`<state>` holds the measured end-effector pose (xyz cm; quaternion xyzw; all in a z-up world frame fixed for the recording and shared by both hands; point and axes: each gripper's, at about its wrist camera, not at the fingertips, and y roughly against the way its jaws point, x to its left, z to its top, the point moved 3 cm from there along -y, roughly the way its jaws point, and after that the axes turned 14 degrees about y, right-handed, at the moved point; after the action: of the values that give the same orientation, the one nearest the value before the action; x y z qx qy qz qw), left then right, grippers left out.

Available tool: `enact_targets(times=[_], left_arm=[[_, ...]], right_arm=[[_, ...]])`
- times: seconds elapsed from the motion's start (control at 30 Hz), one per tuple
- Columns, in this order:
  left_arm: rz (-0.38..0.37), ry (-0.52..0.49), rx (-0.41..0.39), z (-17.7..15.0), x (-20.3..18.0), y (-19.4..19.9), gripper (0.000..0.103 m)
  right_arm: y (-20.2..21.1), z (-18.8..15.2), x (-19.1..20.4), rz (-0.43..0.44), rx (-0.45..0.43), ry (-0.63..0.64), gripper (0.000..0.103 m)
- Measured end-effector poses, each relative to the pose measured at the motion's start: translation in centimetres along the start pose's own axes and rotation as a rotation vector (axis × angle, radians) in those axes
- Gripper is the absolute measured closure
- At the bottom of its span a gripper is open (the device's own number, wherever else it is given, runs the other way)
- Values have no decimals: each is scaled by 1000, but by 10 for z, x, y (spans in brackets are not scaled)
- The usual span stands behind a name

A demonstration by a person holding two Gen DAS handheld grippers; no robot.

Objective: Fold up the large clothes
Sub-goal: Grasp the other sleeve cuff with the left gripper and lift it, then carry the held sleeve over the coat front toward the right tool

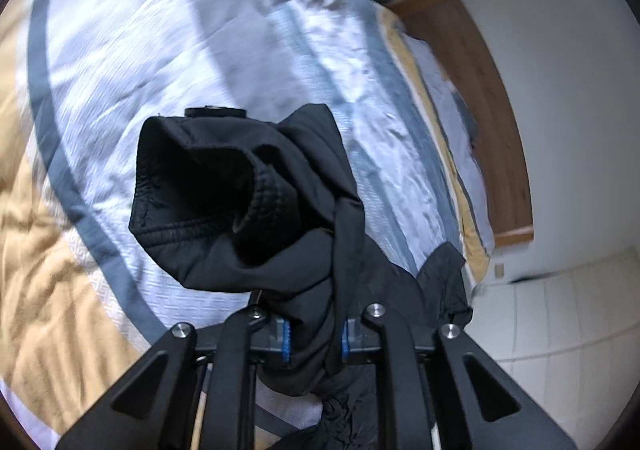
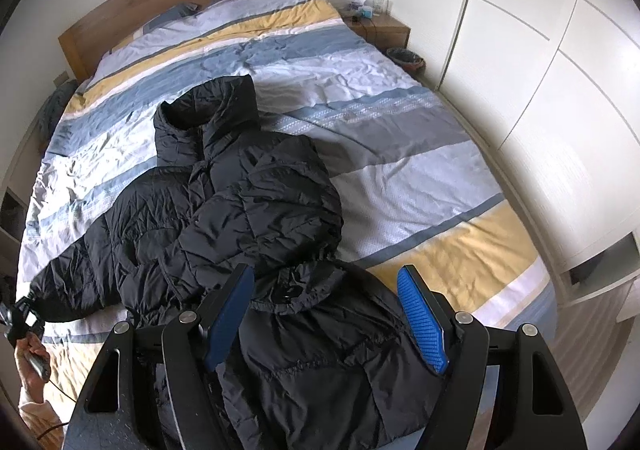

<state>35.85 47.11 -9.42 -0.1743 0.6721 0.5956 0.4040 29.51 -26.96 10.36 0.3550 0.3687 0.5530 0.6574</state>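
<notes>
Up: left tool (image 1: 315,342) w/ jacket cuff (image 1: 200,186)

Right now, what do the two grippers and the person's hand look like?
Both grippers are matte black angular linkages with round silver bolts. The right gripper has ribbed blue pads; blue shows on the left gripper too. A thin black cable trails near the hand, above a pale sleeve.

Black puffer jacket (image 2: 240,210) sprawled across bed (image 2: 420,170)

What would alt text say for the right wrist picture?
A black puffer jacket lies spread on a striped bed, with the open right gripper hovering over its hem. At far left, the left gripper pinches a sleeve end.
</notes>
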Motion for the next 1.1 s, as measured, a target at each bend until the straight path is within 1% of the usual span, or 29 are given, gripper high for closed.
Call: enact_targets(times=[0.07,0.17,0.27,0.43,0.53,0.57,0.73,0.87,0.97,1.1], left_arm=[[-8,-41,-2,-12,-26,3,88],[-20,-100,0,-37,-53,8,89],[-32,-161,20,-67,-84,4,89],[-51,-280,85,-135,-134,-19,89],[-48,-344,134,-178,-154,-36,89],[-40,-372,158,-197,-160,-47,89],[-9,-449,252,-276,-174,-90,89],[27,-486,312,-329,-172,-125,89],[57,-498,345,-358,-164,-145,89],[98,-504,372,-383,-155,-167,89]], right_arm=[[-10,-2,-8,22,-8,-19,30],[-24,-4,-19,43,-11,-23,30],[-37,-7,-31,57,-11,-24,30],[-64,-15,-56,81,6,-60,30],[-79,-21,-69,98,15,-71,30],[-85,-23,-73,100,20,-72,30],[-108,-33,-92,113,44,-76,30],[-121,-40,-109,115,57,-86,30],[-128,-45,-121,114,70,-88,30],[-135,-53,-134,111,86,-93,30]])
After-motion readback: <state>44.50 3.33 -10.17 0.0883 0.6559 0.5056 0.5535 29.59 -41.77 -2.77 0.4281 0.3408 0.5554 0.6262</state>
